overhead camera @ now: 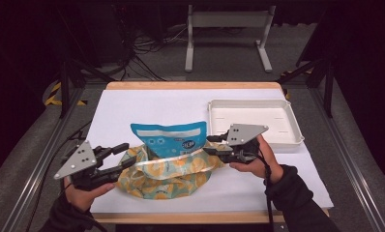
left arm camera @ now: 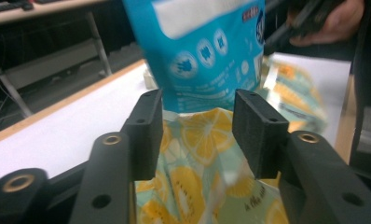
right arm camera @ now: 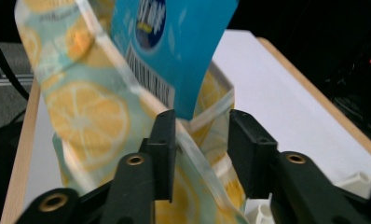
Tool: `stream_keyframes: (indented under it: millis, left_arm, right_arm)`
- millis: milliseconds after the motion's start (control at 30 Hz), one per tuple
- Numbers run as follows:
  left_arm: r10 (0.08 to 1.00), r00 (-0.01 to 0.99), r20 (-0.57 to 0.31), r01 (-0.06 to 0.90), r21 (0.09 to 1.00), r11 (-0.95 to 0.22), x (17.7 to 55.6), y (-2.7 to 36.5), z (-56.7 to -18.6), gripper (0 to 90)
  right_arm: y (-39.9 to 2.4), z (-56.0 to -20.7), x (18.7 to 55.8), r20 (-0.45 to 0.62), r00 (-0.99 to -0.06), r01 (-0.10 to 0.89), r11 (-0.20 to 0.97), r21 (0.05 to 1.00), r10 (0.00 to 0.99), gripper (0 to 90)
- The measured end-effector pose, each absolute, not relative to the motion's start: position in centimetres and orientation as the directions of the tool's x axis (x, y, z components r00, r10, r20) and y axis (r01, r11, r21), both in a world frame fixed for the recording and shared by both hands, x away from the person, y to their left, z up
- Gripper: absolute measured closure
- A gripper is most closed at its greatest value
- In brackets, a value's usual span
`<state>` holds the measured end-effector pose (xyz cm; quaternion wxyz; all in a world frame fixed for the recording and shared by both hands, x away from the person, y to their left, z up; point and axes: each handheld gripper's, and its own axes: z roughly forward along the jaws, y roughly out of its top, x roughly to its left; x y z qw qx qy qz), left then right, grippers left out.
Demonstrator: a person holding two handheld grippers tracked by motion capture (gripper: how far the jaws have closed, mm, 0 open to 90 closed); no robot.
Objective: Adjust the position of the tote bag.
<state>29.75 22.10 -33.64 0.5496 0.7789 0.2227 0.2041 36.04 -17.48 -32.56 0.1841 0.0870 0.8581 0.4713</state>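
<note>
A lemon-print bag (overhead camera: 165, 176) lies mid-table with its mouth facing up. A blue pouch (overhead camera: 169, 137) stands upright inside the mouth. My left gripper (overhead camera: 129, 155) sits at the bag's left edge, jaws apart. In the left gripper view the lemon-print bag (left arm camera: 207, 140) rises between the open left gripper (left arm camera: 197, 107), with the blue pouch (left arm camera: 207, 51) just behind. My right gripper (overhead camera: 207, 145) is at the bag's right edge. In the right gripper view the bag's pale rim (right arm camera: 193, 144) runs through the open right gripper (right arm camera: 203, 121), below the blue pouch (right arm camera: 174, 42).
An empty white tray (overhead camera: 251, 121) sits at the back right of the white table (overhead camera: 152, 104), close behind my right hand. Metal frame rails run along both sides of the table. A stand and cables lie on the floor beyond the far edge.
</note>
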Motion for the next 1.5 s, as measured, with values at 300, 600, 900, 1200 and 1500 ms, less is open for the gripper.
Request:
stream_keyframes:
  millis: [300,600,900,1200,1500]
  left_arm:
    - [0.544,0.836,0.074,0.189,0.891,-0.412,30.7,19.8,-36.0,69.0]
    - [0.514,0.852,0.100,0.245,0.790,-0.561,31.2,17.9,-38.9,72.3]
    - [0.579,0.814,-0.029,0.392,0.764,-0.513,32.7,17.9,-40.8,44.2]
    - [0.558,0.828,0.060,0.346,0.728,-0.592,32.4,18.0,-40.7,90.0]
    - [0.627,0.771,0.113,0.356,0.740,-0.571,31.7,21.6,-39.5,90.0]
  right_arm:
    - [-16.2,-33.0,36.7,-0.230,-0.926,-0.021,0.568,0.823,0.299,50.5]
    - [-14.1,-34.3,37.2,-0.234,-0.947,-0.015,0.697,0.717,0.221,44.8]
    - [-13.7,-36.0,37.8,-0.169,-0.965,0.029,0.723,0.690,0.200,66.7]
    - [-14.3,-36.3,37.5,-0.167,-0.966,0.031,0.729,0.684,0.198,77.8]
    - [-15.8,-36.5,37.6,-0.180,-0.951,0.069,0.742,0.667,0.251,87.1]
